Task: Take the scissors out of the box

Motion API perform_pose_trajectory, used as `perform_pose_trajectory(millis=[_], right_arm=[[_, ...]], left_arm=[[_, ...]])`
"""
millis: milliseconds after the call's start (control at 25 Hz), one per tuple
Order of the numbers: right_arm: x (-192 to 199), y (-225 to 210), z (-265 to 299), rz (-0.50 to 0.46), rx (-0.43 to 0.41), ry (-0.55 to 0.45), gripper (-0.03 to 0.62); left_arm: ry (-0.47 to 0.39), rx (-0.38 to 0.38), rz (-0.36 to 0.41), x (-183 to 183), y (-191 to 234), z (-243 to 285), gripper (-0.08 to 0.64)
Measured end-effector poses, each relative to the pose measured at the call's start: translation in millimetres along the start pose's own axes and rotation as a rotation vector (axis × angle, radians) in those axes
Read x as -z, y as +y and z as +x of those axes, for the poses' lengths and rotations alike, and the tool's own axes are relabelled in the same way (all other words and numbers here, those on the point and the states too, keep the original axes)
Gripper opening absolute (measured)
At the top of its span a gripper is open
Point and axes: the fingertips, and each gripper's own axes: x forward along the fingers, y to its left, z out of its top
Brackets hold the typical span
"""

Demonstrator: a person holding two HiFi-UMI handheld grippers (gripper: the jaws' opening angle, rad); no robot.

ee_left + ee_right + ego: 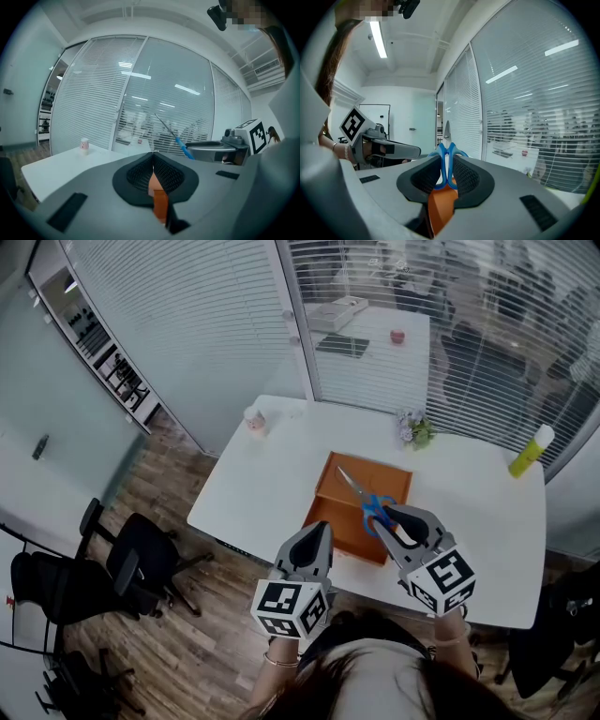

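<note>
1. The right gripper (388,514), at lower centre-right of the head view, has its jaws clamped on the blue handles of the scissors (361,496); in the right gripper view the two handle loops sit pressed between the black pads, with the closed blades rising straight up above them
2. In the head view the scissors lie over the right half of the orange box (339,521), blades together and pointing toward the upper left of the frame. The left gripper view shows them to the right of centre, slanting up in the air against the window blinds
3. The left gripper (322,529) is at lower centre of the head view, just beside the near left edge of the box. Its jaws are together, tips meeting, with nothing between them. A strip of orange shows below the pads in its own view
4. The box is open and sits at the middle of the white table (253,493)
5. Elsewhere on the table: a yellow bottle (530,451) at the far right, a small plant (414,430) above the box, and a small white container (253,418) at the upper left corner
</note>
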Motion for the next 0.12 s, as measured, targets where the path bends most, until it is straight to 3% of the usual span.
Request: perform_pose_trajectory(millis=[120], right_arm=[[0.9, -1.9, 0.1, 0.008, 0.007, 0.003, 0.109]], left_arm=[[0.001, 0.001, -0.002, -0.4, -0.1, 1.4, 0.02]])
